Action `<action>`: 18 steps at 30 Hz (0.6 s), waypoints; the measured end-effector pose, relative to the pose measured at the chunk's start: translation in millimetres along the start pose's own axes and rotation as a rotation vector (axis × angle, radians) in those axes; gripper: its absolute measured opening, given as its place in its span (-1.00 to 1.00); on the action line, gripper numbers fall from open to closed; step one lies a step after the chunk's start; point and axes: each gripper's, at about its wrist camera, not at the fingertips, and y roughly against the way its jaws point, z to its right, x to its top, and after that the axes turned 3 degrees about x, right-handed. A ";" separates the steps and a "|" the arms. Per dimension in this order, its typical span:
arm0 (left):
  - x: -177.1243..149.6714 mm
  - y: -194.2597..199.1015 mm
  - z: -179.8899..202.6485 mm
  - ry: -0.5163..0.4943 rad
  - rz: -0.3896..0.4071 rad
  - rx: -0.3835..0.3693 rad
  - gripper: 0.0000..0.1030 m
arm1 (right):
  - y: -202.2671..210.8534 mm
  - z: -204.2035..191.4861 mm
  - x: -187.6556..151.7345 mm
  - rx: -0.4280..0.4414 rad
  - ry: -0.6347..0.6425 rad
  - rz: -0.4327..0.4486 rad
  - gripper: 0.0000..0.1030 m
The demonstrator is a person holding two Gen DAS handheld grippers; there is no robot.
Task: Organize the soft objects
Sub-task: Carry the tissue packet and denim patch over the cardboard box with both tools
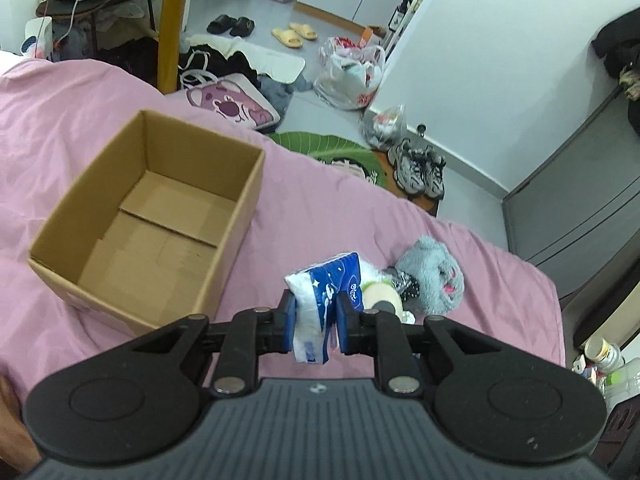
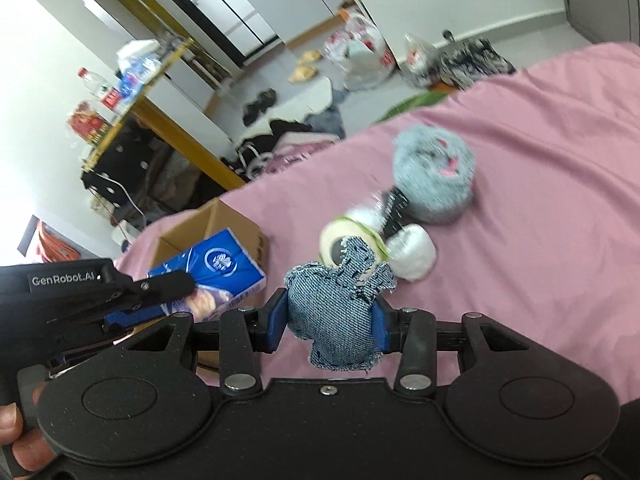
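On the left of the pink bedspread (image 1: 320, 208) an open cardboard box (image 1: 152, 216) sits with its floor bare; nothing has gone into it yet. It lies to the far left of the left gripper (image 1: 316, 312), whose blue pads are clenched on a blue-and-white tissue pack (image 1: 320, 292), squeezing its middle so the wrapper bulges above and below. The pack hangs clear of the bed, near the box's right wall but not over the opening.

To the right, in the right wrist view, the right gripper (image 2: 330, 320) is clamped on a small stuffed denim toy (image 2: 340, 312), also lifted off the sheet. Beyond it, further right and farther away, the remaining pile rests on the bed: a pale roll with a green edge (image 2: 340, 240), a white soft ball (image 2: 416, 256) touching it, a dark speckled item (image 2: 396, 208) between them and a grey fluffy bundle with pink marks (image 2: 436, 172). This view is blurred, so finer detail cannot be told.

The step in hand seems to be the carry: both hands are loaded and the box awaits. The next move likely calls for swinging the tissue pack left over the box opening, lowering it and releasing, with the denim toy following. Since both grippers sit close together, they should probably go one at a time to avoid clashing over the box.
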 end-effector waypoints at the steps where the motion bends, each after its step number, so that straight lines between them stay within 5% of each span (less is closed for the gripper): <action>1: 0.4 2.9 -2.9 0.002 0.006 -0.002 -0.63 | 1.6 -2.0 0.2 0.011 0.008 0.014 -0.19; 18: 32.2 41.5 -53.7 0.005 0.125 0.012 -0.63 | 12.5 -34.0 -2.1 0.117 0.147 0.193 -0.19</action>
